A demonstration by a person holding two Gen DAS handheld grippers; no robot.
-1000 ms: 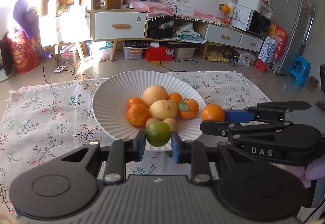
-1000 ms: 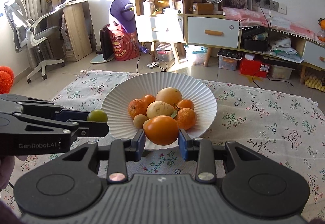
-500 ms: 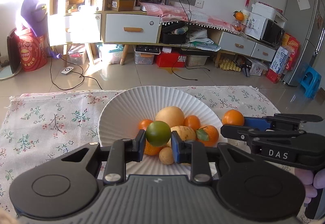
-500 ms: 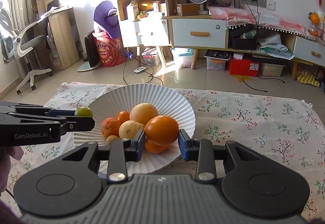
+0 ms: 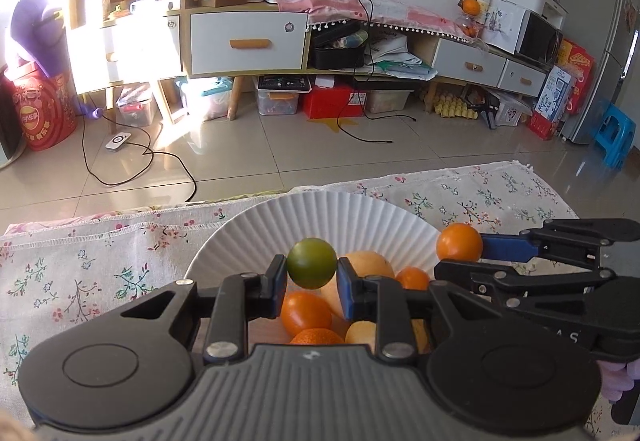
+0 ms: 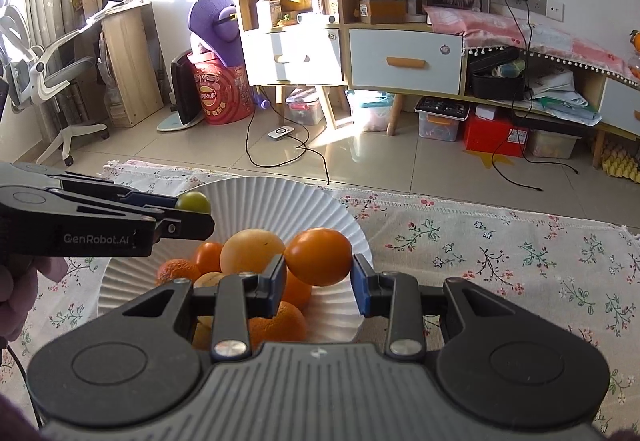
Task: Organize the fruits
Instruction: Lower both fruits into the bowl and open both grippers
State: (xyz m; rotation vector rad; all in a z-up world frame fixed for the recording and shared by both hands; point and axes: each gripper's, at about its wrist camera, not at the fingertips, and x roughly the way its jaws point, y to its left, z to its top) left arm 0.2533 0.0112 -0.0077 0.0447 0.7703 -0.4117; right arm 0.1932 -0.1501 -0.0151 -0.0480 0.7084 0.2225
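The green fruit (image 5: 312, 268) is sitting between the blue pads of the left tongs (image 5: 312, 277), which are clamped tight on it. It is hanging above the white ridged plate (image 5: 320, 213), near the plate's middle. The orange fruit (image 6: 318, 256) is squeezed in the right tongs (image 6: 318, 277) the same way, and it is hanging over the right part of the plate, close to its right rim. In the left wrist view the right tongs (image 5: 460, 253) are reaching in from the right side with the orange fruit (image 5: 459, 242) at their tip.

The far half of the plate is bare and white, so there is open room there. The near half is filling up with a pile of fruit: a big pale yellow one (image 6: 252, 251), a few small oranges (image 6: 208, 256) and a bumpy orange one (image 6: 178, 269). The pile is lying right under both pairs of tongs.

The plate is resting on a flowery cloth (image 6: 500, 253) that is covering the desk. To the right of the plate the cloth is wide and bare. The cloth's far edge is running just behind the plate, and past it the tiled floor (image 5: 320, 149) is showing.

The green fruit is round, smooth and shiny. The orange fruit is round, bright and bigger.
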